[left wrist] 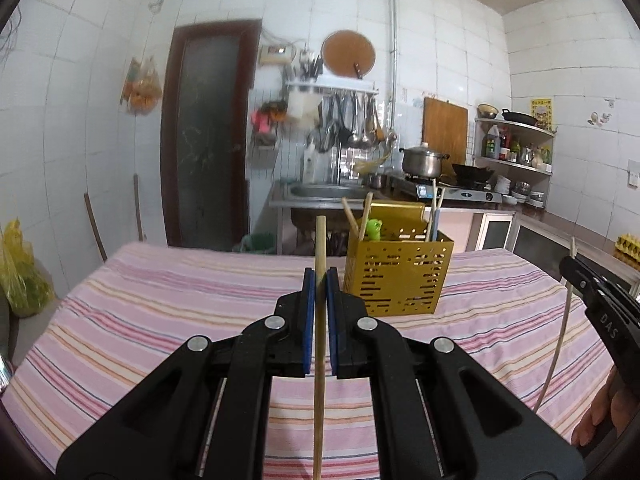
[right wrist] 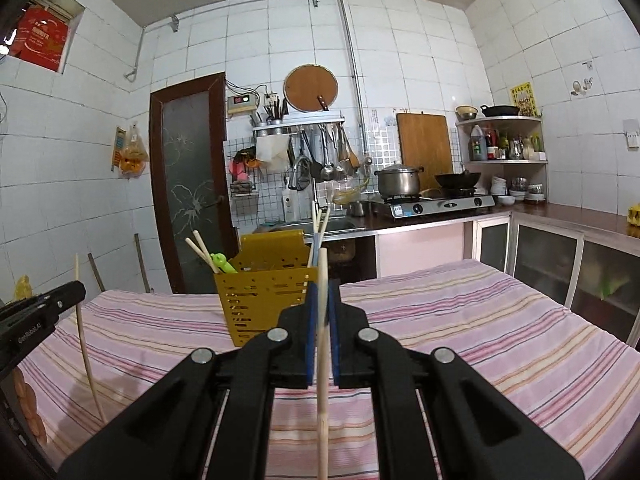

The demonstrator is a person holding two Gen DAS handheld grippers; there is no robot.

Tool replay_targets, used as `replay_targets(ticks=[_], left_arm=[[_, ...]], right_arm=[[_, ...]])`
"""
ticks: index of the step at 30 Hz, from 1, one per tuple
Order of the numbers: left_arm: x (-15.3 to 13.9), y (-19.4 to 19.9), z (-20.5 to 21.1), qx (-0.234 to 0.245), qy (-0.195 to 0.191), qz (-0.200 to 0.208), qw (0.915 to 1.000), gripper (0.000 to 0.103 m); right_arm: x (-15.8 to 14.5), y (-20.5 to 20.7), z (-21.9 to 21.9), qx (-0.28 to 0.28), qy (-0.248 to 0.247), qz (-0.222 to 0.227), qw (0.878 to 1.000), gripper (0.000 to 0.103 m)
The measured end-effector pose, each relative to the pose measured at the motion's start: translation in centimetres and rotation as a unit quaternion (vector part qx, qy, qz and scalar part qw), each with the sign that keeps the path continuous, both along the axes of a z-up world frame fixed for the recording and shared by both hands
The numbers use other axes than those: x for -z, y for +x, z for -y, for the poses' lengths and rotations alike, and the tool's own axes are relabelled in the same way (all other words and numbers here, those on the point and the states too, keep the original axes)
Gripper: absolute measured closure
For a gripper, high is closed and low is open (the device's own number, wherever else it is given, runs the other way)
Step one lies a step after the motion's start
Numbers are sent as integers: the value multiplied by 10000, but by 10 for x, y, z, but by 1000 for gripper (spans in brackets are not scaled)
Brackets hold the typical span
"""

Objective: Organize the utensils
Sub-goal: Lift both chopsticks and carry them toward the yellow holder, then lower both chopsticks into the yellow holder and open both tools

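My left gripper is shut on a wooden chopstick that stands upright between its blue pads. My right gripper is shut on a paler chopstick, also upright. A gold perforated utensil holder stands on the striped tablecloth, ahead and right of the left gripper. In the right wrist view the holder sits ahead and left. It holds several chopsticks and a green utensil. Each gripper shows at the edge of the other's view: the right gripper, the left gripper.
Behind the table are a sink, a stove with a pot and a wok, hanging ladles, and a corner shelf. A dark door stands at the left. A yellow bag sits left of the table.
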State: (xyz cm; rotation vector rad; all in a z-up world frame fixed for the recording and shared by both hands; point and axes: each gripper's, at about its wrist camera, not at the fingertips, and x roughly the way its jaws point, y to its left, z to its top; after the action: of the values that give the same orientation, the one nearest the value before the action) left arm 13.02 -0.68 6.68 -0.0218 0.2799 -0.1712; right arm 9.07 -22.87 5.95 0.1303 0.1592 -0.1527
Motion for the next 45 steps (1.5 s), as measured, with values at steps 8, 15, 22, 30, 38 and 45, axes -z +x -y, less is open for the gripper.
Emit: replay_targets(ticks=[8, 15, 22, 30, 38, 45], left_arm=[[-6, -9, 9, 3, 138, 226, 9996, 99], [-20, -7, 12, -23, 130, 280, 9995, 99], [-47, 3, 17, 27, -72, 419, 9991, 99], [-88, 33, 37, 153, -332, 685, 9970, 99], [-124, 84, 66, 218, -487, 1176, 9916, 99], [-138, 143, 84, 194, -640, 1440, 9873, 99]], right_arm=[[0, -3, -10, -18, -191, 58, 9998, 97], [-13, -2, -9, -162, -202, 18, 9997, 97], [-38, 11, 4, -317, -216, 79, 9992, 97], [-68, 32, 8, -348, -421, 351, 9979, 97], [-105, 75, 20, -298, -393, 785, 9957, 97], [-126, 124, 29, -283, -387, 1062, 9932, 97]])
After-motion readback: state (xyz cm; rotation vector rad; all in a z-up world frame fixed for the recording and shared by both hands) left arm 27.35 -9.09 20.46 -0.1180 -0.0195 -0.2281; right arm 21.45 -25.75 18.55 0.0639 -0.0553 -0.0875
